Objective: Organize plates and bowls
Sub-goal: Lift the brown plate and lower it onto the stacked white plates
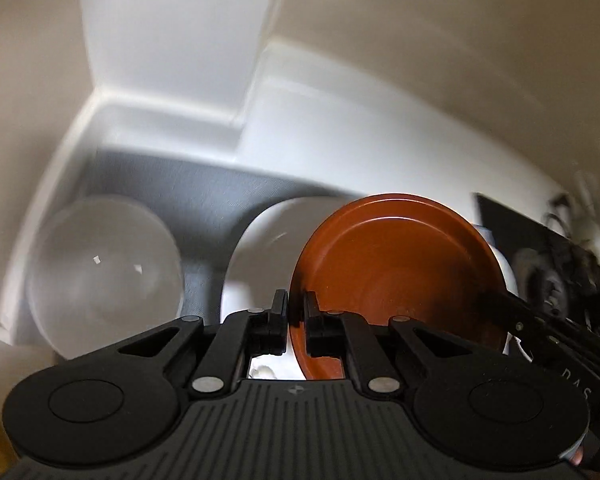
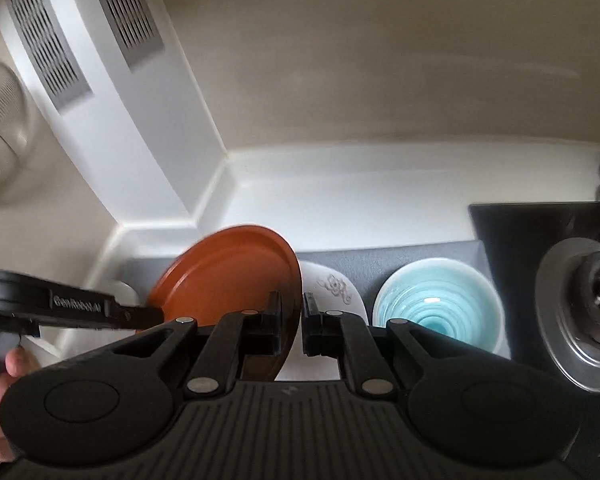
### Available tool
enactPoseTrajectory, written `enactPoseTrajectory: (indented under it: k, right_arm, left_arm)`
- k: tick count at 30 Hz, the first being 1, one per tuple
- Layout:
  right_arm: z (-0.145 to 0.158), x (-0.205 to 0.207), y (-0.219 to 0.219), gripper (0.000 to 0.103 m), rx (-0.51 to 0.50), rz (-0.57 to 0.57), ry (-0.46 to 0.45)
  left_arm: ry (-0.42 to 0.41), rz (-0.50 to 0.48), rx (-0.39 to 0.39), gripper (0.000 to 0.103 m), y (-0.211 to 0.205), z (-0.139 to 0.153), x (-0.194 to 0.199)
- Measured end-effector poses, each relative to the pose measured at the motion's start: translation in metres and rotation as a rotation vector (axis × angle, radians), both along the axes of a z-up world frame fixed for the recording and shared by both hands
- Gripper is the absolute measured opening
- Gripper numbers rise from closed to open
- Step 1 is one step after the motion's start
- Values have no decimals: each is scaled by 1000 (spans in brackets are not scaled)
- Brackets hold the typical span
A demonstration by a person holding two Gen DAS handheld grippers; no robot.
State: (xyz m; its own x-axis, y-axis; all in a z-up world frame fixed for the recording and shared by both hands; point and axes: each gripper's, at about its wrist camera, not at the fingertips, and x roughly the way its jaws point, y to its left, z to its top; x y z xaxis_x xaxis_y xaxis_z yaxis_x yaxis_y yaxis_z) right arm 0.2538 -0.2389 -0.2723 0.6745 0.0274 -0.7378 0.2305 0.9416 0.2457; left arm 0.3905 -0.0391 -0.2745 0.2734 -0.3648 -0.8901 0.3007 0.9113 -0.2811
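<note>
The brown plate [image 1: 396, 276] is held up off the counter, tilted, w/ both tools on its rim at opposite edges; the left gripper [image 1: 296, 304] has its jaws drawn nearly together and pinched on the plate's left rim, one finger outside the rim, one inside the well; the right gripper [image 2: 291, 306] is likewise closed on the plate's right rim, seen edge-on between its fingers; in the left wrist view the right tool's arm comes in from the right and meets the plate's far edge, and in the right wrist view the left tool reaches in from the left, so the plate spans the gap btwn the two; neither is nearer, both are already on it. Just behind and below the plate sits a white plate [image 2: 336, 292] w/ a grey flower motif, resting on the grey mat [image 2: 420, 258]; the plate's face tilts toward the left tool, its lower edge over the white plate; judging by that, the coming move is prob. to level it and lower it onto the white plate as a stack, and that turns on the brown plate lying directly above and slightly left of it. Further out: a clear glass bowl [image 1: 104, 276] to the left on the mat; a blue-glazed bowl [image 2: 438, 306] to the right of the white plate; beyond that a metal disc [image 2: 580, 312] on a dark surface.
</note>
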Motion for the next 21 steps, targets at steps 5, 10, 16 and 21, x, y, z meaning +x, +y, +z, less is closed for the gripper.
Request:
enactPoseTrajectory:
  k: [5,10,16,21]
  right_arm:
    - [-44,18,-3,9,-11,-2,58]
    - [-67,17,-3,7,-2,20,92]
    - [-69,4,-10,14,1,-17,76]
    - [-68,-2,-12,16,-8,12,71]
  left_arm:
    - [-18,-6,59,8,-12,-33,3]
    - [-69,-51,99,7,-19,-41,2]
    - [-77,-27,84,8,-13,-39,-5]
    - [-123,-55,78,9,-10,-31,-13]
